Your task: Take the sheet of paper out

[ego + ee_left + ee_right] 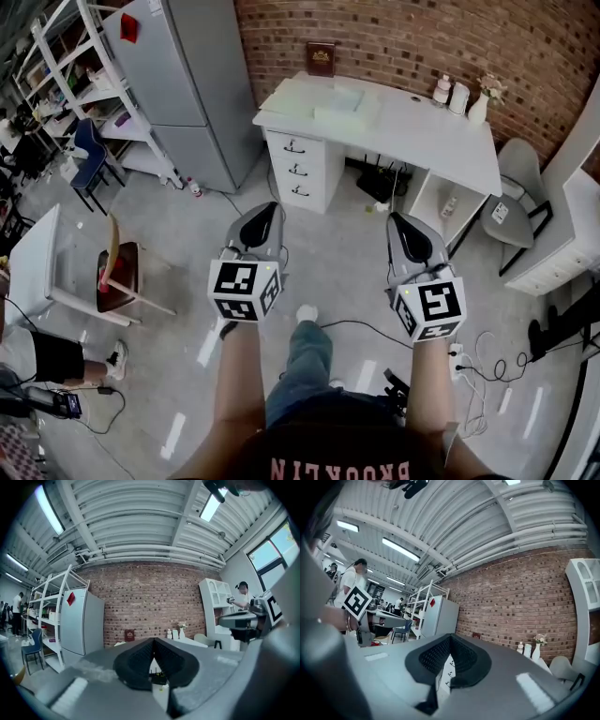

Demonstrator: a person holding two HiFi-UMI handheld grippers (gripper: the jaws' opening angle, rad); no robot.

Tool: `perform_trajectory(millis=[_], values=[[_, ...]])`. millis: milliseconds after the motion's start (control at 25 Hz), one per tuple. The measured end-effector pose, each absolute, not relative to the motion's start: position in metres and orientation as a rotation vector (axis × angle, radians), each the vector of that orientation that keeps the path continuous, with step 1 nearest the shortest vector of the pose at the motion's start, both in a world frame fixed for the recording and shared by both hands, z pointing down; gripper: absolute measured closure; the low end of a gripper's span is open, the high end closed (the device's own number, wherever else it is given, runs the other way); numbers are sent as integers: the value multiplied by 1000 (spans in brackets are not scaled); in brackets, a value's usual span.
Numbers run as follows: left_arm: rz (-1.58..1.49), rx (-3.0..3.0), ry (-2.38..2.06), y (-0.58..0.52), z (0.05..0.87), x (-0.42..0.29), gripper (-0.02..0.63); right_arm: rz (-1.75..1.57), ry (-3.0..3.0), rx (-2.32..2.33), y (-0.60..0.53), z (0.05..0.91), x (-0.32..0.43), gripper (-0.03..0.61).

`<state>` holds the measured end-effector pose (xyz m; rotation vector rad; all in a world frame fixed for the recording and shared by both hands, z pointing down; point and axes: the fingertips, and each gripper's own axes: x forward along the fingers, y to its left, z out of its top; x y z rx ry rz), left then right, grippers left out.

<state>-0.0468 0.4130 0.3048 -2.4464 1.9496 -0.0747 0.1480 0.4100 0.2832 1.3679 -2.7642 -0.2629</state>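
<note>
I stand a few steps from a white desk (pixel 427 131) against the brick wall. A pale flat stack (pixel 345 105) lies on its top; no single sheet of paper can be made out from here. My left gripper (pixel 265 212) is held level over the floor, jaws shut and empty. My right gripper (pixel 401 225) is level beside it, jaws also shut with nothing between them. In the left gripper view the black pads (pixel 138 660) meet at the tip, with the desk far behind. The right gripper view shows its pads (pixel 433 656) closed the same way.
The desk has a drawer unit (pixel 298 169) on its left and small bottles and a vase (pixel 459 97) at its back. A grey fridge (pixel 192 84), white shelving (pixel 66 56), a wooden chair (pixel 117 272), a grey chair (pixel 516 187) and floor cables (pixel 469 366) surround me.
</note>
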Motion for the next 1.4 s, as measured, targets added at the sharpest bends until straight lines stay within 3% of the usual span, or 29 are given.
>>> perform_trajectory(millis=[800, 1400], values=[[-69, -2515, 1851, 106, 301, -138, 617, -195, -2670, 1501, 113, 284, 60, 577], [-22, -2601, 1814, 2, 328, -166, 617, -171, -2593, 1640, 11, 300, 48, 577]])
